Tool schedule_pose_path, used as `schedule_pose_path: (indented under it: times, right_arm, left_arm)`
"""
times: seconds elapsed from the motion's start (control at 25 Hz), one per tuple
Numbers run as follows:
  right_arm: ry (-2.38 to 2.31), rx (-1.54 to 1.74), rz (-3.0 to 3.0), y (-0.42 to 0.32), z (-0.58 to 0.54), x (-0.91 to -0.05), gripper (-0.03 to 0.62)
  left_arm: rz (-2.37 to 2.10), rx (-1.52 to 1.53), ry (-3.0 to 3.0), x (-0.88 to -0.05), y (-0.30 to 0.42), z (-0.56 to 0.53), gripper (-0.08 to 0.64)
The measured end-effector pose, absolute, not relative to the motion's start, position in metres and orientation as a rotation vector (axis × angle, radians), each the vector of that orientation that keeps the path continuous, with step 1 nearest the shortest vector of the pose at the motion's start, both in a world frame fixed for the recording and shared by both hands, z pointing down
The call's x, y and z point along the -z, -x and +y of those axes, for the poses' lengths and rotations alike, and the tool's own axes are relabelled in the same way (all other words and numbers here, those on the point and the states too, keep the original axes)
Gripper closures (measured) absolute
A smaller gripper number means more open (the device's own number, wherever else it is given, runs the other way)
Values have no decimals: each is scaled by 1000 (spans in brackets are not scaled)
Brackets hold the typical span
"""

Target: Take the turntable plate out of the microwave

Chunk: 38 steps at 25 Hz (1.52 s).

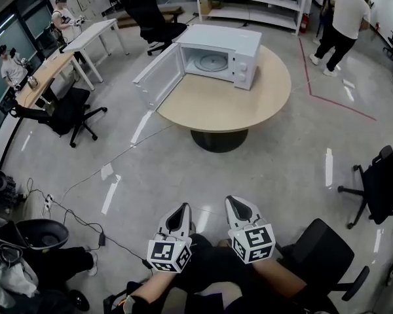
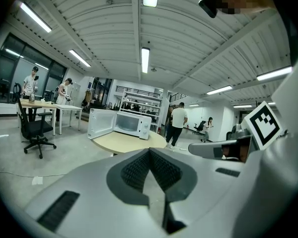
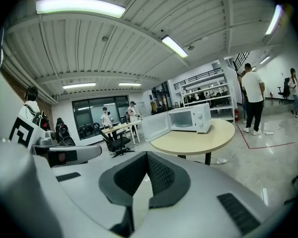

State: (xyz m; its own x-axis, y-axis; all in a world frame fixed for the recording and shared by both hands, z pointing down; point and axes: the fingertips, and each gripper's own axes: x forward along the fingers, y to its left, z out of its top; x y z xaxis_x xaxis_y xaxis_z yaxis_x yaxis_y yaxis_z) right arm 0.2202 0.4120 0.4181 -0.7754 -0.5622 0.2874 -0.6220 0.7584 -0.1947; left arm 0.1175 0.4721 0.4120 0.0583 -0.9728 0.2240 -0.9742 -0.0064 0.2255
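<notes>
Standing open on the worktop (image 1: 229, 103), microwave (image 1: 242, 44) with turntable plate (image 1: 210, 63) inside, left tongs (image 1: 183, 208) and right tongs (image 1: 233, 201) pressed together.

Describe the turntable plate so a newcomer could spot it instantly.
Find the round beige table; a white microwave sits on its far side, door open. The turntable plate is the round disc lying flat in its cavity, the only thing inside.

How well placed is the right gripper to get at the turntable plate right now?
Probably not yet: the right gripper is far from the microwave, though its open door leaves the turntable plate exposed.
</notes>
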Motion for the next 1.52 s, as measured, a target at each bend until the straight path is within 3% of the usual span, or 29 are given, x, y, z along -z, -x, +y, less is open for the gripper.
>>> schedule_pose_path:
  times: [0.84,1.52]
  right_arm:
    - [-1060,-371,-2663,-42,345,-393,577]
    - [-1169,-394,-2617,9,333,-403,577]
  left_arm:
    - [-1904,59,-2117,-386,68,384,514]
    - [-1806,28,-2175,-401,119,366,514]
